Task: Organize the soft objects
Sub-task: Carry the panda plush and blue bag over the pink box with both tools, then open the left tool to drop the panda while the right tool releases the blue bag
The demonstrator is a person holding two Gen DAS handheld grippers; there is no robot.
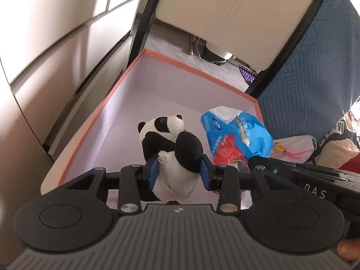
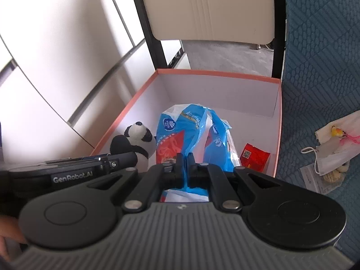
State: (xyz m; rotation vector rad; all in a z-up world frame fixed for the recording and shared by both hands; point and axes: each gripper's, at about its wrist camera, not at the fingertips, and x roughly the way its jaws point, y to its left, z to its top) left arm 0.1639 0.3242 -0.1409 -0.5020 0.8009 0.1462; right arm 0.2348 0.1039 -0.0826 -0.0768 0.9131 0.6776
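Note:
My left gripper [image 1: 179, 167] is shut on a black-and-white panda plush [image 1: 173, 150] and holds it over the orange-rimmed box [image 1: 94, 121]. The panda also shows in the right wrist view [image 2: 137, 141], at the box's near left. My right gripper [image 2: 185, 157] is shut on a blue tissue pack [image 2: 191, 132], gripping its plastic wrap inside the same box [image 2: 277, 121]. The pack also shows in the left wrist view [image 1: 236, 132], right of the panda. The left gripper's body [image 2: 74, 168] shows beside the right one.
A small red packet [image 2: 255, 155] lies in the box's near right corner. A white face mask and small items [image 2: 337, 148] lie on the blue quilted cover [image 2: 319, 67] to the right. A chair [image 2: 209, 9] stands behind the box. White cabinet doors [image 2: 56, 56] are at left.

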